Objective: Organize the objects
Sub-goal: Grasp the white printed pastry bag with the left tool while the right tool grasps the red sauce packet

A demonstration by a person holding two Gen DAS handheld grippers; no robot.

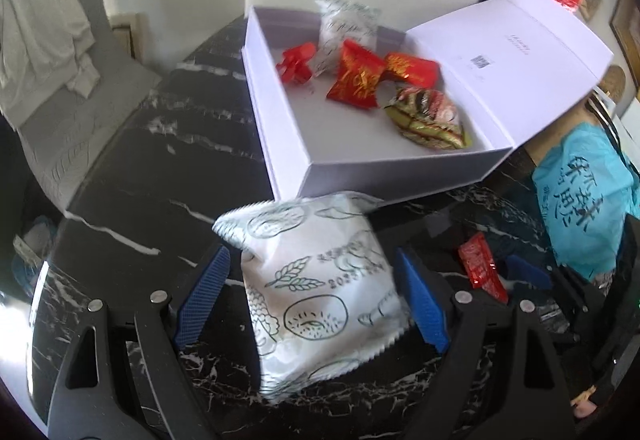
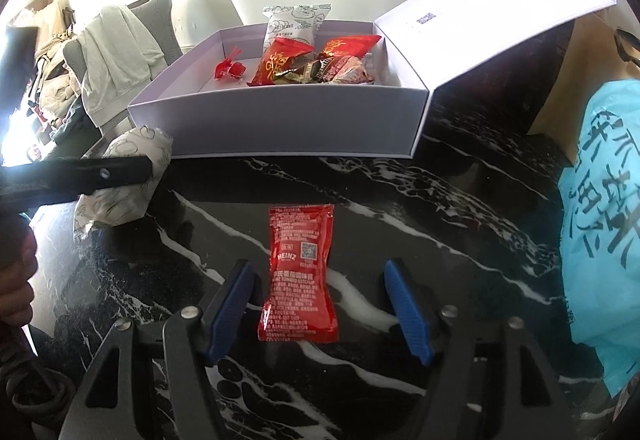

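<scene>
A white snack packet with green line drawings lies on the black marble table between the wide-open fingers of my left gripper; the pads do not touch it. It also shows in the right wrist view, partly behind the left gripper's black arm. A red Heinz ketchup sachet lies flat between the open fingers of my right gripper, untouched; it also shows in the left wrist view. An open white box holds red packets, a white packet and a striped wrapper.
The box lid folds out to the right. A turquoise bag with black lettering sits at the table's right side. A grey chair draped with pale cloth stands beyond the table's left edge.
</scene>
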